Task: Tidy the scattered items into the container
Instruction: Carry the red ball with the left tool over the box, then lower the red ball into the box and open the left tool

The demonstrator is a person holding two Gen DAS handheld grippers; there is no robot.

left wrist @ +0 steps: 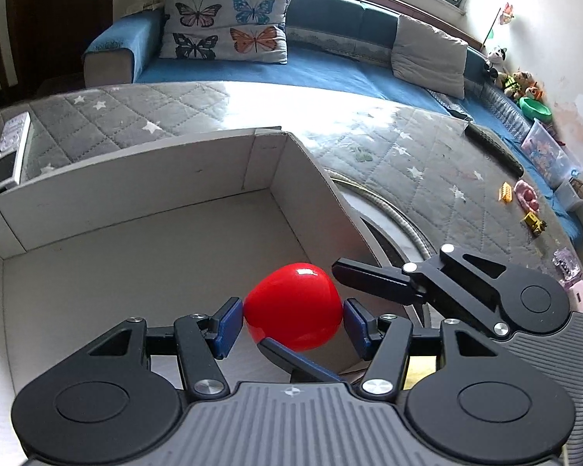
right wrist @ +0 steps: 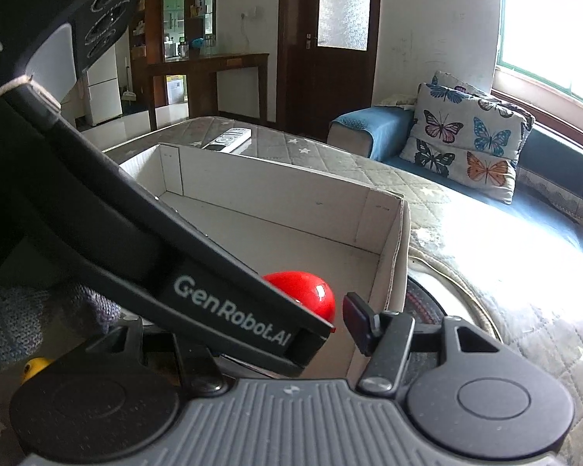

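Note:
My left gripper [left wrist: 293, 320] is shut on a glossy red heart-shaped toy [left wrist: 293, 310], held over the open white cardboard box [left wrist: 136, 178]. The toy also shows in the right wrist view [right wrist: 311, 291], half hidden behind the left gripper's black body [right wrist: 175, 256]. My right gripper [left wrist: 303, 310] reaches in from the right, one black finger [left wrist: 369, 277] beside the toy and one below it. In its own view only its right finger [right wrist: 359, 320] shows; the left one is hidden. Small toys [left wrist: 524, 202] lie scattered on the quilted table at the right.
The box [right wrist: 283, 186] stands on a grey star-quilted table [left wrist: 388, 143]. A white remote [left wrist: 9, 153] lies behind it, a black remote [left wrist: 493, 147] at the right. A blue sofa with a butterfly cushion [left wrist: 225, 19] runs along the back. A yellow thing [right wrist: 37, 367] sits low left.

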